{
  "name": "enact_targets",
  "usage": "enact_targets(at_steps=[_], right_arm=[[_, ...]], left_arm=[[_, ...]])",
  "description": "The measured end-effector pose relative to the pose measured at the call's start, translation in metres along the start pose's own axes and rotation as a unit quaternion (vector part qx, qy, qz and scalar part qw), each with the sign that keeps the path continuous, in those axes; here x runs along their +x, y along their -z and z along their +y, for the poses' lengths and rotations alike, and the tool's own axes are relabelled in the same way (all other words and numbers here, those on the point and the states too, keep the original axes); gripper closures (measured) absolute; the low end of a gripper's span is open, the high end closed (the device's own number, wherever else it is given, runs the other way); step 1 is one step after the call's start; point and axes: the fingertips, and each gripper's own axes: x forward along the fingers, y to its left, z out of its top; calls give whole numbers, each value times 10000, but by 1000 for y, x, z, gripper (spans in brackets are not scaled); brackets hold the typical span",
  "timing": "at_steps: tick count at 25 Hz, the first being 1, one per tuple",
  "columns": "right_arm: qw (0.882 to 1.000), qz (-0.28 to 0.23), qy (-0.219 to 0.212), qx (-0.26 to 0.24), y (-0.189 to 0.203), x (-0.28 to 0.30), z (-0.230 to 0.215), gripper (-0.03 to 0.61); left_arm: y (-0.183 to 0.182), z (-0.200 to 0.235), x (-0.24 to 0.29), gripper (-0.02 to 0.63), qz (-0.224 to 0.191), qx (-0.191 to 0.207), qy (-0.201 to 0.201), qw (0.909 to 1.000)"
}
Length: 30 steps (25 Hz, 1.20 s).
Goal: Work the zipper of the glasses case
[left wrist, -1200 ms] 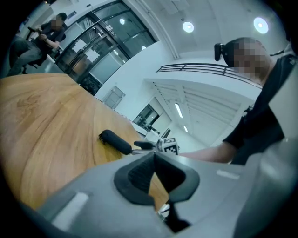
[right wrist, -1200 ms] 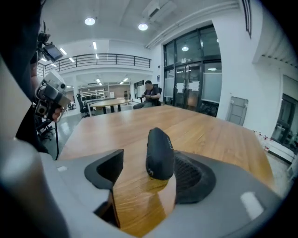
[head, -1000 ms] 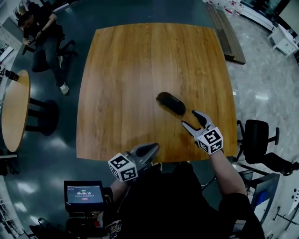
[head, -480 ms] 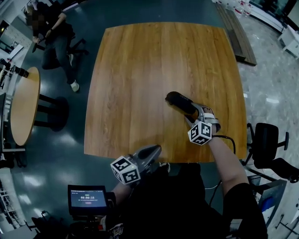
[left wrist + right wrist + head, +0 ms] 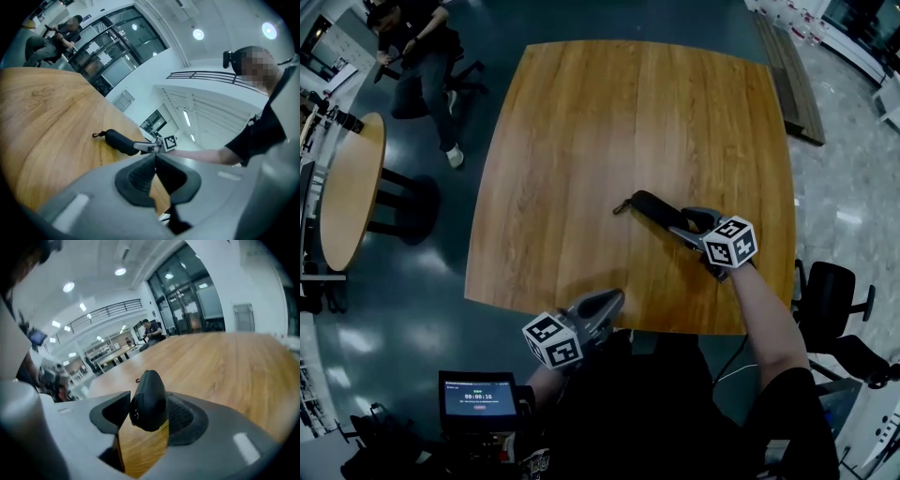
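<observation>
Grip came first here: the black, oval zip-up glasses case (image 5: 652, 208) lay on the square wooden table (image 5: 581, 141), toward its near right part, with a small loop (image 5: 621, 206) sticking out at its far end. The right gripper (image 5: 682, 225) straddled the case's near end. One pad lay against its side and the other was not quite touching, the jaws having just been closing. The sound course, I judged, was to finish clamping squarely on the body, clear of the zipper track, and so pin the case for the other tool. The left gripper (image 5: 612, 300) hung over the table's near edge, jaws together and empty. A second earlier the right jaws stood wide, just short of the case — the left gripper had hardly shifted.
</observation>
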Motion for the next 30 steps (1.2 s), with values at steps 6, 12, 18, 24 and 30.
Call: enact_targets(at_steps=[6,12,18,24,30], right_arm=[[9771,131,-714,2000,-4,-5,-27,341],[9933,102,-395,1083,-19,-12,-42,347],[8879,1571,2025,-3820,-15,-22,-47,351],[9004,1526,2433,-3267,21,-18,-20,353],[9262,1179,1969,-2991,34,-20,21,400]], left_arm=[[5,-9,15,614,24,-131,149,9998],[11,-4,25,614,13,-236,55,9997],[8,2,27,614,62,-305,-39,9995],[5,-4,39,614,78,-284,165,9994],[7,-4,43,614,116,-320,228,9992]])
